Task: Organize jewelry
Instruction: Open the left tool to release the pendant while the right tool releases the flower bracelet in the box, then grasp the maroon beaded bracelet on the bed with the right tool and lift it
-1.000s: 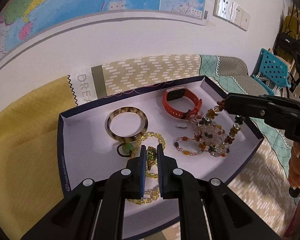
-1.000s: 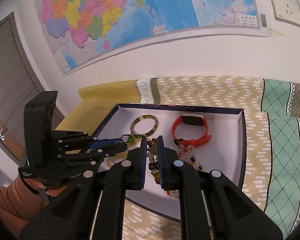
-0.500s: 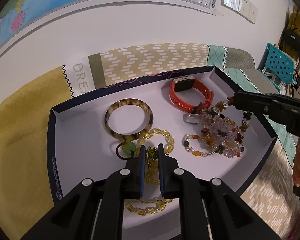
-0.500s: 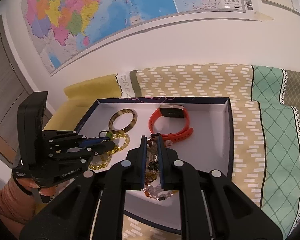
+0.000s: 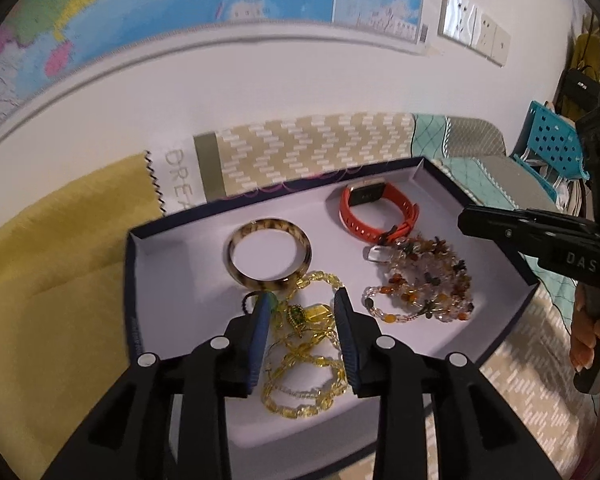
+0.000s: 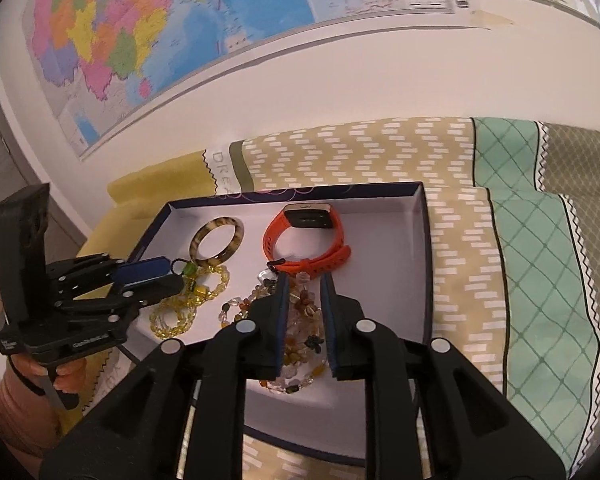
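A shallow dark-rimmed box [image 5: 129,280] [image 6: 427,248] with a white floor holds the jewelry. Inside lie a tortoiseshell bangle [image 5: 269,256] [image 6: 217,240], an orange watch [image 5: 376,212] [image 6: 306,240], a yellow bead necklace [image 5: 304,364] [image 6: 176,316] and a mixed brown and clear bead necklace [image 5: 424,284] [image 6: 300,328]. My left gripper [image 5: 302,306] [image 6: 168,270] is open over the yellow necklace, which lies loose between its fingers. My right gripper [image 6: 304,280] [image 5: 466,218] is open over the mixed bead necklace, which rests on the box floor.
The box sits on patchwork cloth: a yellow piece [image 5: 52,272] at the left, a beige chevron piece [image 6: 360,152] behind, green lattice [image 6: 540,280] at the right. A wall with a map [image 6: 180,20] stands close behind. A blue perforated crate [image 5: 556,148] is at far right.
Both grippers have opened. The left let go of the yellow necklace and the right let go of the mixed bead necklace, which now lies in a heap on the box floor.
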Available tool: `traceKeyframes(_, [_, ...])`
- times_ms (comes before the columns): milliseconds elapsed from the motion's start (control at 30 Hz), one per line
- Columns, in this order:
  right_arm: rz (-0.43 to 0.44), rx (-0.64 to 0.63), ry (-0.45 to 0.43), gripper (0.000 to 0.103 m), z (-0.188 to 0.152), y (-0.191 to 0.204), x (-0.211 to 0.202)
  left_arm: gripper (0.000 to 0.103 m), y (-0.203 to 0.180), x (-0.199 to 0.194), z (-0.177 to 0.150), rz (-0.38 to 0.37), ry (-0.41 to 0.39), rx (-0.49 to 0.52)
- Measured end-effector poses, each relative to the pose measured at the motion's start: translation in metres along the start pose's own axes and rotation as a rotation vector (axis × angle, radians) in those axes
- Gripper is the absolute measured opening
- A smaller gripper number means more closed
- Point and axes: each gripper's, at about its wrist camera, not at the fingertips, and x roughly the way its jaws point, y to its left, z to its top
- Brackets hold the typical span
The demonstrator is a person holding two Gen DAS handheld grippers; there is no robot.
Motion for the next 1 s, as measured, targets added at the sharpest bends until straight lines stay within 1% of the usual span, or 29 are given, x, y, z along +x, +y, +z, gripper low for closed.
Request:
traceKeyframes(67, [0.008,-0.011,-0.009,0.017,-0.002,0.004,-0.007,0.032,0.001,-0.014,-0.002,-0.006,-0.029,-0.003])
traceKeyframes(167, [0.046,-0.05,-0.019,0.018,-0.007,0.019,-0.02,0.034,0.005,-0.037,-0.008,-0.026,-0.072,-0.014])
traceKeyframes(233, [0.084,-0.093,-0.021,0.023,-0.014,0.034,-0.029,0.037,0.009,-0.05,-0.015,-0.031,-0.093,-0.017])
traceKeyframes(267, [0.105,-0.115,-0.018,0.024,-0.018,0.042,-0.033,0.037,0.011,-0.057,-0.019,-0.035,-0.101,-0.02])
traceKeyframes(400, [0.206,-0.215,0.035,0.027,-0.046,0.081,-0.038,0.037,0.017,-0.073,-0.04,-0.037,-0.103,-0.024])
traceKeyframes(467, [0.254,-0.253,0.082,0.027,-0.064,0.1,-0.033,0.037,0.02,-0.077,-0.053,-0.014,-0.094,-0.026])
traceKeyframes(533, [0.278,-0.278,0.12,0.027,-0.078,0.112,-0.028,0.037,0.023,-0.078,-0.062,-0.018,-0.083,-0.041])
traceKeyframes(667, [0.289,-0.295,0.19,0.027,-0.102,0.129,-0.01,0.039,0.028,-0.083,-0.083,-0.03,-0.067,-0.067])
traceKeyframes(700, [0.28,-0.299,0.2,0.027,-0.105,0.133,-0.005,0.04,0.029,-0.085,-0.087,-0.033,-0.065,-0.071])
traceKeyframes(767, [0.265,-0.301,0.21,0.027,-0.107,0.137,0.002,0.042,0.029,-0.087,-0.095,-0.051,-0.058,-0.083])
traceKeyframes(1000, [0.231,-0.34,0.224,0.027,-0.105,0.152,0.017,0.043,0.025,-0.092,-0.125,-0.072,-0.025,-0.108])
